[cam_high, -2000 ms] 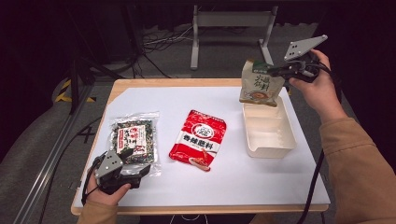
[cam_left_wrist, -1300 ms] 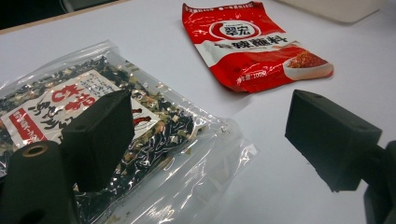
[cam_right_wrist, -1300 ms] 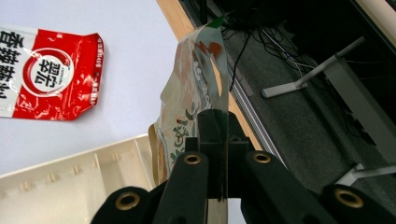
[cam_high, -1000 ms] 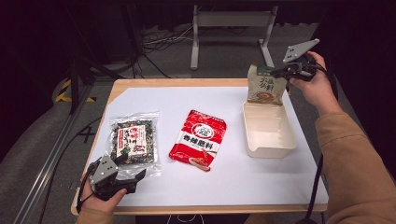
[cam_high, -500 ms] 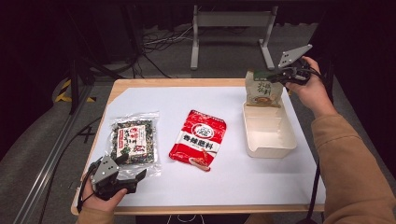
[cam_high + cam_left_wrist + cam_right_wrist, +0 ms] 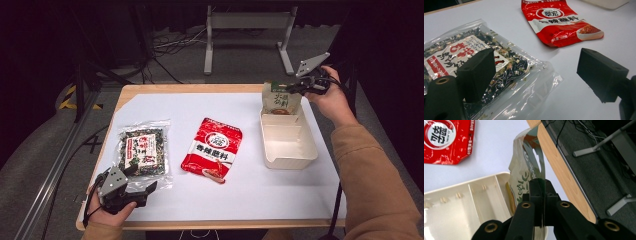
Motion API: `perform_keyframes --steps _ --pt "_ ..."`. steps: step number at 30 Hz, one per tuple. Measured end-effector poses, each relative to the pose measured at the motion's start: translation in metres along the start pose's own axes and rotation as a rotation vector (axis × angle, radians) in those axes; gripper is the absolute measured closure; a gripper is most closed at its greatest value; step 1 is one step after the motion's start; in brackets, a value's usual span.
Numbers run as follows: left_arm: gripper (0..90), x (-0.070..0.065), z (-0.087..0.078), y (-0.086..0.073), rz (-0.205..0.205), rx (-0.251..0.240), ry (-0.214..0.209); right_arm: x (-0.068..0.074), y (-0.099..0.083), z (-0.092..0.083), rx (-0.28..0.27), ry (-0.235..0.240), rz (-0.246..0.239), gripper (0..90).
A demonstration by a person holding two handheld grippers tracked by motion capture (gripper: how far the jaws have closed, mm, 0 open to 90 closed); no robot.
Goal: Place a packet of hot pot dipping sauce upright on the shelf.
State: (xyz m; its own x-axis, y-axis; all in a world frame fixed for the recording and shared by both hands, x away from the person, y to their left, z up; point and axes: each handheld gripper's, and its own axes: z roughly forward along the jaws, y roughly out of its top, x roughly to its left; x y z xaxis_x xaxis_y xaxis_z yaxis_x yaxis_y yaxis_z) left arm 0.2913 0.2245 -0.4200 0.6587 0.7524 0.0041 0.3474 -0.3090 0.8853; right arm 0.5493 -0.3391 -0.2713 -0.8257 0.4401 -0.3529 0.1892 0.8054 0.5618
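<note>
One red packet reads 翠宏; seaweed bag's label seems Japanese.

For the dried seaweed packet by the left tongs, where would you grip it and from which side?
Take the seaweed packet by its clear, empty sealed margin at the near corner, coming in low from the person's side. It lies flat on the table, so only that thin flap gives the open left tongs an edge to pinch.

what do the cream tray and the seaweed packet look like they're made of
Cream tray: probably moulded plastic, faintly glossy, thin walls with ribbed dividers inside. Seaweed packet: clear, shiny plastic film, crinkled and glinting, with dark flakes visible through it and a printed label.
</note>
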Motion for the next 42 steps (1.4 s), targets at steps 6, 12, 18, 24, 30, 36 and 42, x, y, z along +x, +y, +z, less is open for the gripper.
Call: perform_keyframes --steps 6,12,18,24,30,36,42 --pt "15.7 0.0 0.001 0.001 0.003 0.0 0.0 -0.001 -0.005 -0.001 0.022 -0.011 0.023 86.6" --pt "15.7 0.0 0.002 0.001 0.004 0.0 -0.004 -0.001 -0.006 -0.003 0.02 -0.03 0.061 79.4" --pt "15.7 0.0 0.003 0.002 0.002 -0.001 -0.008 0.001 -0.005 -0.005 -0.001 -0.065 0.104 62.6" --pt "15.7 0.001 0.006 0.003 0.003 -0.005 -0.016 0.005 -0.002 -0.012 -0.056 -0.123 0.157 42.5" --pt "15.7 0.002 0.013 0.006 -0.005 0.008 -0.024 0.012 0.003 -0.025 -0.127 -0.157 0.193 40.1" --pt "15.7 0.004 0.021 0.011 0.003 0.003 -0.042 0.026 0.002 -0.041 -0.229 -0.173 0.238 40.8" --pt "15.9 0.007 0.028 0.016 -0.002 -0.004 -0.055 0.042 0.006 -0.052 -0.306 -0.128 0.312 40.3"
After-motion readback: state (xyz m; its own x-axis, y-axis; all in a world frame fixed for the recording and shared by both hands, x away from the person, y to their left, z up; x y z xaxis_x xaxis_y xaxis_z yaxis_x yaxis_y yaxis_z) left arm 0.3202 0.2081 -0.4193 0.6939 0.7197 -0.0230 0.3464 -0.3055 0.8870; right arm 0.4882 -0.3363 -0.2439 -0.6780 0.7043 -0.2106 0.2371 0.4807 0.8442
